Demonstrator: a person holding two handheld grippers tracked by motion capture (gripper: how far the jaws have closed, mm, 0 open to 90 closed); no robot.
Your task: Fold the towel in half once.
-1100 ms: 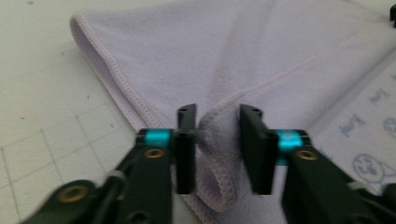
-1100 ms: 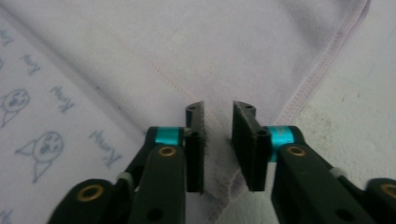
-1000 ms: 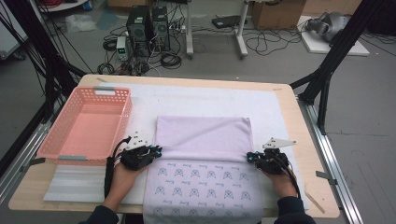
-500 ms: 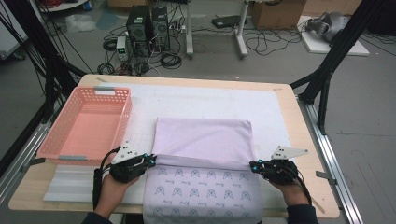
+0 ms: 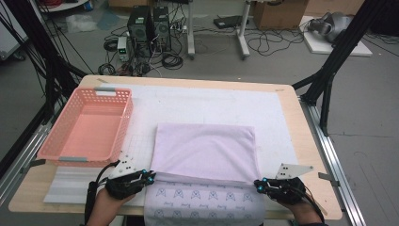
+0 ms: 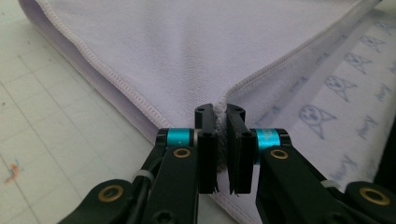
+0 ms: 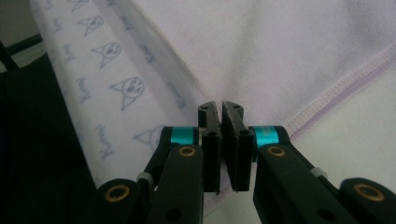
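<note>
Since the lilac towel (image 5: 205, 153) is thin, soft and limp, it likely handles as light cloth that sags between holds; corners are the sensible grip points. It lies on the desk (image 5: 301, 141), folded over itself, cat-printed underside exposed at the near edge. Left gripper (image 6: 219, 135): fingers nearly closed, pinching a hemmed corner. Right gripper (image 7: 222, 135): fingers nearly closed on the opposite corner. Pink basket (image 5: 49, 149) stands just beside the towel, on its left, with nothing inside.
</note>
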